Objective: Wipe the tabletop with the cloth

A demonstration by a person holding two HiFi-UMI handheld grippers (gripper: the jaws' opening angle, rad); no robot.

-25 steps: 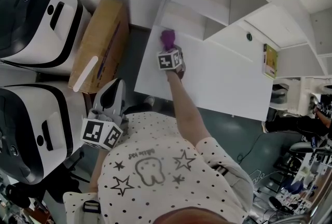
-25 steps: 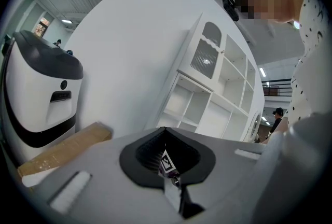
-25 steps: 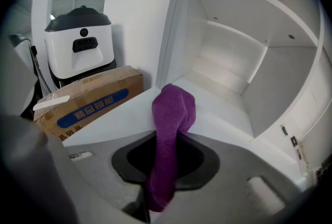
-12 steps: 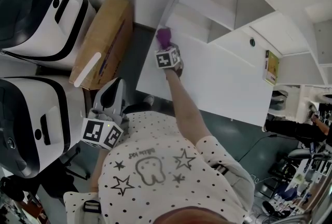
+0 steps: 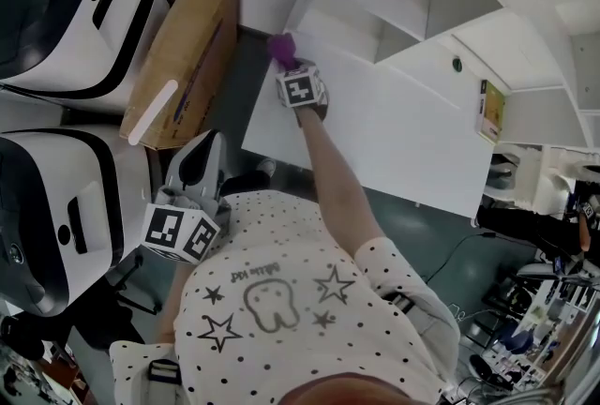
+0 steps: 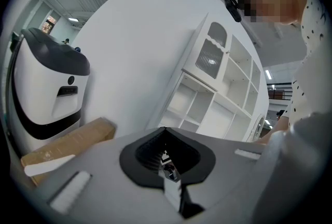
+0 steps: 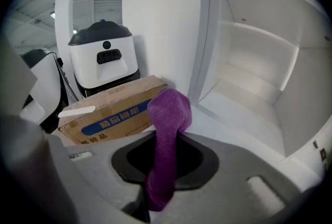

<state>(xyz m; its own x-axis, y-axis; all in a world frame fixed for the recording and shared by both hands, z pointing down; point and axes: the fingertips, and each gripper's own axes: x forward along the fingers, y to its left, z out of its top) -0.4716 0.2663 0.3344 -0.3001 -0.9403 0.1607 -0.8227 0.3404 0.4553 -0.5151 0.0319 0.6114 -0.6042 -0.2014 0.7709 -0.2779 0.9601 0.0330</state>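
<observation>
Cloth (image 7: 167, 135) is pinched in the right hand-held gripper (image 5: 286, 64) at the tabletop (image 5: 394, 131) corner.

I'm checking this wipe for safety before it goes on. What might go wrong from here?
The cloth in the right gripper sits at a corner of the tabletop; a push outward may run it off the edge toward the cardboard box. Only a narrow bunch sticks out, so the jaws might scrape the surface.

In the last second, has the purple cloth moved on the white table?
Yes. The cloth has slid toward the far left corner of the tabletop, closer to the cardboard box.
</observation>
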